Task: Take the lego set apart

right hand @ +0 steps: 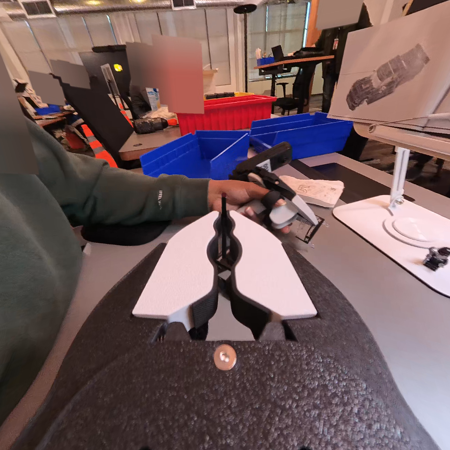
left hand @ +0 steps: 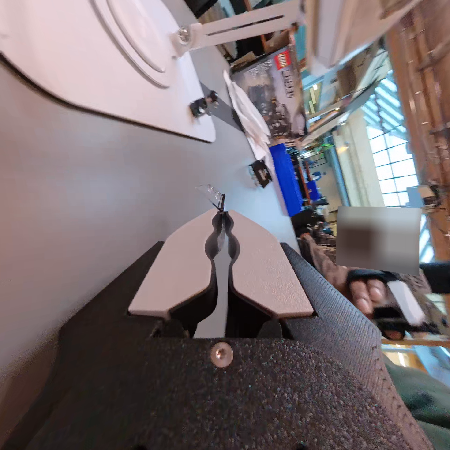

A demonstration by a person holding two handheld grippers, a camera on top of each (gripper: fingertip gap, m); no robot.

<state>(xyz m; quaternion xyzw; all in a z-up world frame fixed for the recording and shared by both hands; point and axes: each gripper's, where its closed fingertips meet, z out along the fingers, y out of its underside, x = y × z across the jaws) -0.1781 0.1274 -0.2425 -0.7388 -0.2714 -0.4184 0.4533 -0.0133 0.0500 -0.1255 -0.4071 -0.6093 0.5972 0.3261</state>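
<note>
My left gripper [left hand: 222, 211] is shut on the edge of a thin black lego plate with clear parts [left hand: 214, 197], held just above the grey table. In the right wrist view this gripper [right hand: 315, 220] is tilted down, with the plate [right hand: 308, 230] at its tips. My right gripper [right hand: 222, 214] is shut on a thin black lego piece [right hand: 223, 233], seen edge-on, that sticks up past the fingertips. A small black lego assembly [right hand: 435, 258] lies on the white stand base [right hand: 365, 214]; it also shows in the left wrist view [left hand: 203, 104]. Another black lego chunk [left hand: 333, 174] lies on the table.
A white stand holds an open instruction booklet [right hand: 394, 73]. A white paper bag [right hand: 314, 190] lies behind the left gripper. Blue bins [right hand: 194, 155] and a red bin [right hand: 226, 114] stand at the back. A lego box [left hand: 275, 97] stands at the table's far edge. Left tips to right tips: about 20 centimetres.
</note>
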